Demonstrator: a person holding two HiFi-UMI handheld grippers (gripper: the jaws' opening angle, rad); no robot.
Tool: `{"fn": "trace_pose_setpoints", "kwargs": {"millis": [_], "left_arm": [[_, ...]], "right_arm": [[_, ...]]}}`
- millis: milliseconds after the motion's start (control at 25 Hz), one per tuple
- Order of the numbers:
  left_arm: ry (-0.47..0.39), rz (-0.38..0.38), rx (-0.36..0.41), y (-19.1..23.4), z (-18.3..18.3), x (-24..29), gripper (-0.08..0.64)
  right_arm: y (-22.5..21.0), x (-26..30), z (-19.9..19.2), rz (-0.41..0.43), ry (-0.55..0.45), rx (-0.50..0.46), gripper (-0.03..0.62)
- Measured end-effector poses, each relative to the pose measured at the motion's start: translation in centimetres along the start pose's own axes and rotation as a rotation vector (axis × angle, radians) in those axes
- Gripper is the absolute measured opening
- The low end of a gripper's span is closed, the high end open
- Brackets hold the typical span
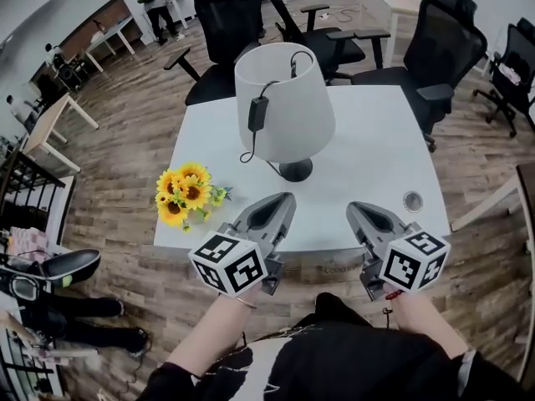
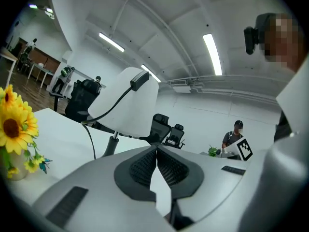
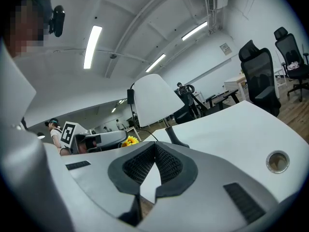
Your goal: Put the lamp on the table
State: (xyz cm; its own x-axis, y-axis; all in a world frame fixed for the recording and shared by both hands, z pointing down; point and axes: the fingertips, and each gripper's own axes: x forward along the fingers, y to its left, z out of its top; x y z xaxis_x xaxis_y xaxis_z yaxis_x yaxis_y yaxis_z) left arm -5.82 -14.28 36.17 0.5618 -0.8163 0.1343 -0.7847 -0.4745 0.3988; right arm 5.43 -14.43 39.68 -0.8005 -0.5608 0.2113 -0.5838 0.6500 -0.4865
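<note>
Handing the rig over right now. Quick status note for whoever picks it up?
Left gripper: shut, empty, over the table's near edge.
Right gripper: shut, empty, alongside it.
Lamp: upright on the white table, its cord draped over the shade. Sunflowers stand at the near left corner.
Done: lamp is on the table and neither gripper touches it.
Left: probably nothing, the placing looks complete.

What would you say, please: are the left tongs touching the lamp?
Apart. The head view shows bare table between the left tongs and the base of the lamp; the left gripper view shows them shut on nothing.
</note>
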Motion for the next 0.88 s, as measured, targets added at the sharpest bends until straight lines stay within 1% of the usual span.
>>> {"fn": "trace_pose_setpoints", "kwargs": {"millis": [80,280,480,640,760,880], "left_arm": [[0.005,0.007,0.022,-0.9,-0.1,-1.5,0.015],[0.002,0.011,0.029,-2.0,-0.1,-6.9,0.015],[-0.064,0.044,0.019,-1.0,0.9,-13.0,0.015],[-0.078,0.069,0.062,-0.9,1.2,-16.6,0.015],[-0.077,0.064,0.092,-1.5,0.8,-18.5,0.015],[-0.070,0.059,0.113,-1.8,0.3,-20.2,0.015]], "right_arm": [[1.6,0.0,0.0,0.003,-0.012,-0.004,0.017],[5.7,-0.3,0.4,-0.010,-0.044,-0.059,0.017],[10.6,-0.6,0.3,0.047,-0.069,-0.075,0.017],[14.0,-1.1,-0.1,0.074,-0.097,-0.081,0.017],[16.0,-1.2,-1.0,0.078,-0.093,-0.112,0.017],[17.3,-1.4,-2.0,0.065,-0.095,-0.134,0.017]]}}
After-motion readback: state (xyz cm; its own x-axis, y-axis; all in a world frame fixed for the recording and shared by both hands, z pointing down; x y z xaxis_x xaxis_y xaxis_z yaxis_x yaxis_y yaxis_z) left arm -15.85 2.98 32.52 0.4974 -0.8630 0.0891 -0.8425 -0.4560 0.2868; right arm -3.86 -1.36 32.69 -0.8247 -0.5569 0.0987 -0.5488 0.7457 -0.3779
